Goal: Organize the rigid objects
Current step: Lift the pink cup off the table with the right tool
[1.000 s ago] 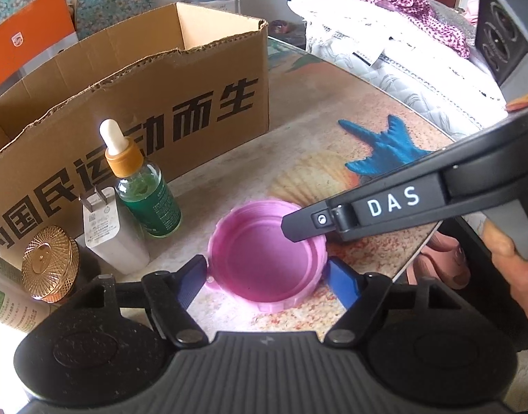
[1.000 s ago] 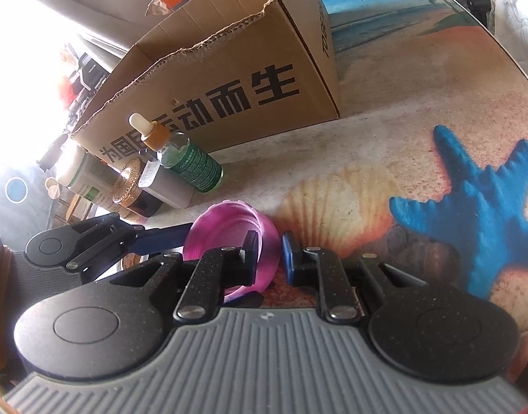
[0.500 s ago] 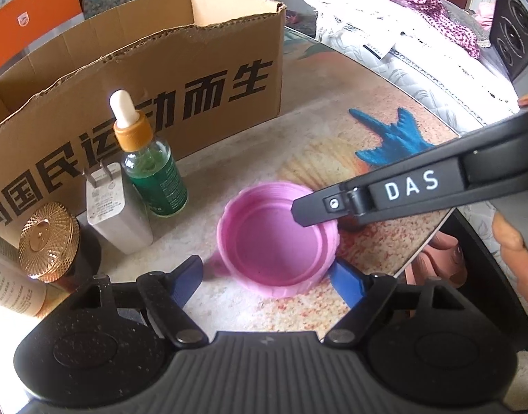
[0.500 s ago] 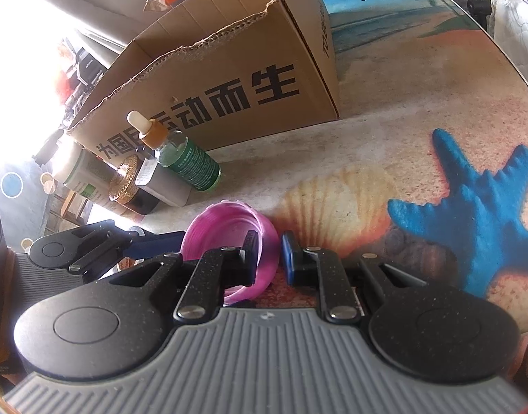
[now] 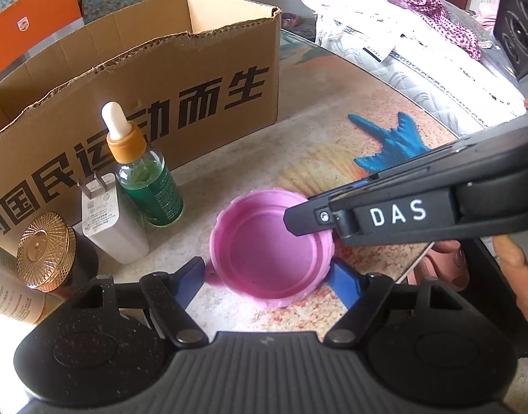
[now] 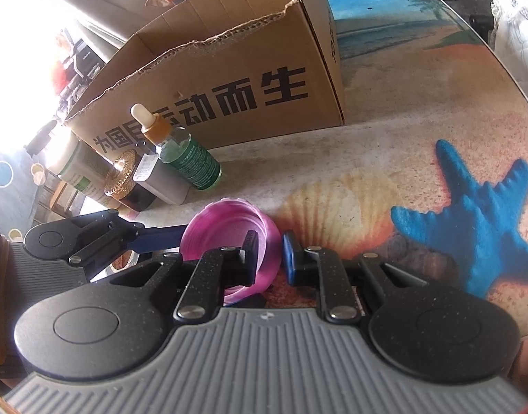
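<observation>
A pink plastic lid (image 5: 267, 252) lies open side up near the table's front edge; it also shows in the right wrist view (image 6: 226, 231). My left gripper (image 5: 267, 283) is open, its blue pads on either side of the lid. My right gripper (image 6: 269, 252) straddles the lid's right rim, one finger inside and one outside, with a small gap left; it reaches in from the right in the left wrist view (image 5: 298, 220). A green dropper bottle (image 5: 143, 172), a white charger (image 5: 108, 220) and a gold-capped jar (image 5: 46, 252) stand to the left.
An open cardboard box (image 5: 153, 79) with black print stands behind the objects. A white-and-green tube (image 5: 5, 293) lies at far left. The table edge (image 5: 419, 262) runs close on the right, with bedding (image 5: 402, 34) beyond. A blue starfish print (image 6: 481, 214) marks the table.
The left gripper has drawn back and up a little, so the box and bottles sit lower in its view. The right gripper stays at the lid's rim.
</observation>
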Motion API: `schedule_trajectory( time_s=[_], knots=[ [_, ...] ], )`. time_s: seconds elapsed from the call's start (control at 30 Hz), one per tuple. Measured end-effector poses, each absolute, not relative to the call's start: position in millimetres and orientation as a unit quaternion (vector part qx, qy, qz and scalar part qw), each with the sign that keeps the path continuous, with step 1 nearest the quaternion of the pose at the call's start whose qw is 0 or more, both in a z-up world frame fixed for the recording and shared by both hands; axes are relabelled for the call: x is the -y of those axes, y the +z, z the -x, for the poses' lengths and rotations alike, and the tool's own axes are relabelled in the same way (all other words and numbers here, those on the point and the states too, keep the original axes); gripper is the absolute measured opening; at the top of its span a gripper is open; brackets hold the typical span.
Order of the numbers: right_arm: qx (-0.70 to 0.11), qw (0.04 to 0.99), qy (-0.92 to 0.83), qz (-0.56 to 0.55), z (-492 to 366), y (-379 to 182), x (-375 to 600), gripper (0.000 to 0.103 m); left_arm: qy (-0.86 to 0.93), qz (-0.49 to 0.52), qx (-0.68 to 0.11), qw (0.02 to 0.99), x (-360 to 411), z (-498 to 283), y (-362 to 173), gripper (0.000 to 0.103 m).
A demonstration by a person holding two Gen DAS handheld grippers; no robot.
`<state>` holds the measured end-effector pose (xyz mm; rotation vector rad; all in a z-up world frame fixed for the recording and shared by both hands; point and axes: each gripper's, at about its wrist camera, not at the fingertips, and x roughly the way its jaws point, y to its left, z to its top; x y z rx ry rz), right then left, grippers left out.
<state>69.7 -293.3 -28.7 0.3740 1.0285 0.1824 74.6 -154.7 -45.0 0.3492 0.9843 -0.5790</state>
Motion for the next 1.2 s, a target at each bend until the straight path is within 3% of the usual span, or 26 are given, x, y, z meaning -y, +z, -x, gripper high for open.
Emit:
schedule_trajectory(
  time_s=[0.83, 1.2],
  knots=[
    [-0.46, 0.87, 0.088, -0.156, -56, 0, 285, 0.015, -0.269, -0.146, -0.427, 0.851, 140, -55, -15, 0.079],
    [-0.397, 0.902, 0.11, -0.129, -52, 58, 270, 0.015, -0.253, -0.126, -0.361, 0.889, 118, -48, 44, 0.079]
  ],
)
